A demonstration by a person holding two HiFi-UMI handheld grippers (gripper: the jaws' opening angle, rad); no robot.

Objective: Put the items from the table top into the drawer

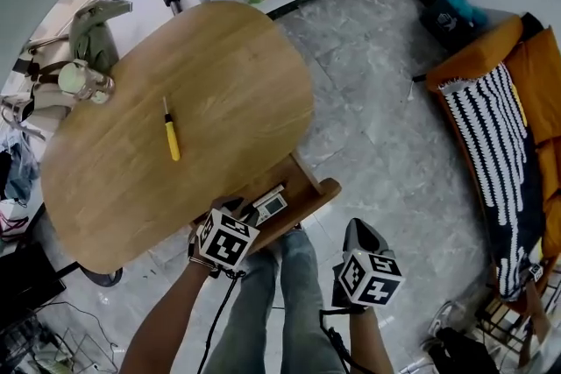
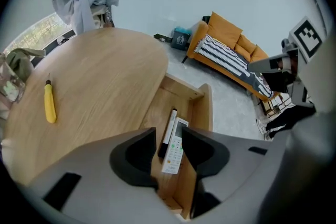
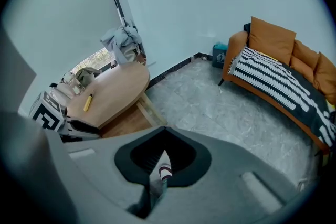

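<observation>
Our left gripper [image 2: 168, 132] hangs with its jaws apart over the open drawer [image 2: 181, 93]. A white remote [image 2: 174, 155] and a black marker [image 2: 171, 120] lie in there side by side. Far left, a yellow tool [image 2: 49, 103] sits on the surface [image 2: 100, 86]. Our right gripper [image 3: 164, 131] is closed, holding nothing.
</observation>
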